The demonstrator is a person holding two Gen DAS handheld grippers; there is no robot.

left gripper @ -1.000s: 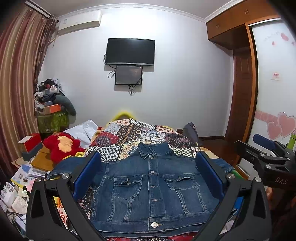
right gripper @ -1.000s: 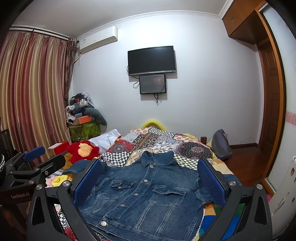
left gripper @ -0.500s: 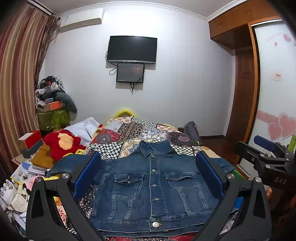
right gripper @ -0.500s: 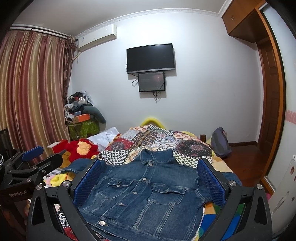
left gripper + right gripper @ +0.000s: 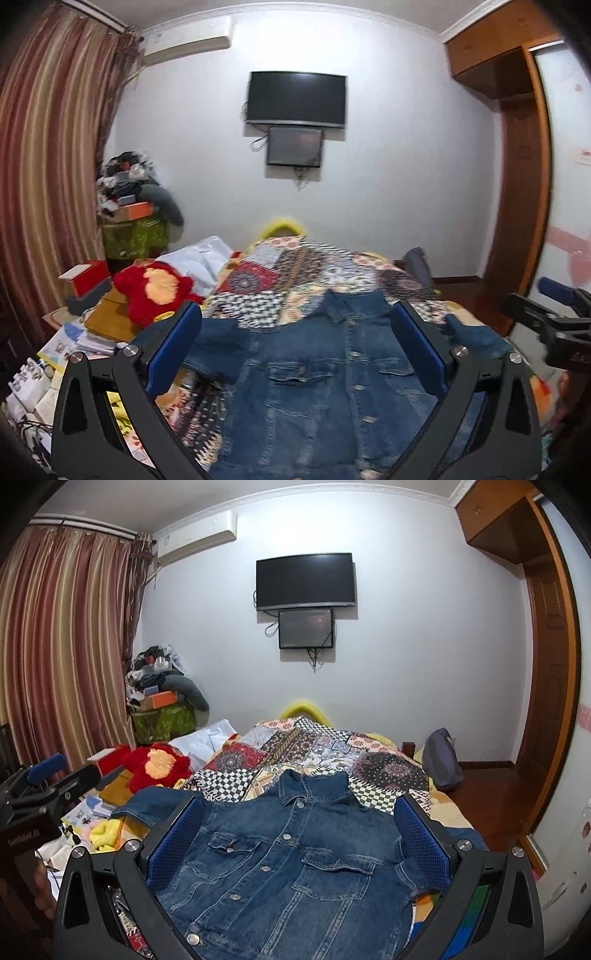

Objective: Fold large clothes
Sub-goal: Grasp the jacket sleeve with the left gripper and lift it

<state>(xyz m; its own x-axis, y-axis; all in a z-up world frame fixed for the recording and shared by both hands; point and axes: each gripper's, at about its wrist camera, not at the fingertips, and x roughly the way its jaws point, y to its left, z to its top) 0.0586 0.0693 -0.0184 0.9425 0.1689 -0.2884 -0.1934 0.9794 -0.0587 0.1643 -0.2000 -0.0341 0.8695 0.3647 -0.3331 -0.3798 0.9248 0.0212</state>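
A blue denim jacket (image 5: 317, 384) (image 5: 291, 860) lies face up and buttoned on the bed, collar toward the far wall, sleeves spread to both sides. My left gripper (image 5: 295, 350) hovers open above its near hem, blue pads wide apart with nothing between them. Over the jacket's right half, my right gripper (image 5: 295, 838) is likewise open and holds nothing. Each gripper shows at the edge of the other's view: the right gripper (image 5: 554, 332) and the left gripper (image 5: 37, 805).
A patchwork quilt (image 5: 306, 749) covers the bed. A red plush toy (image 5: 155, 291), white cloth and boxes (image 5: 85, 284) lie at the left. Striped curtains (image 5: 62, 646) hang left, a wooden wardrobe (image 5: 546, 664) stands right, screens (image 5: 306, 583) hang on the far wall.
The left gripper's view has swung to the left and blurred; the jacket sits further right in it. The right gripper has hardly moved. Both stay open.
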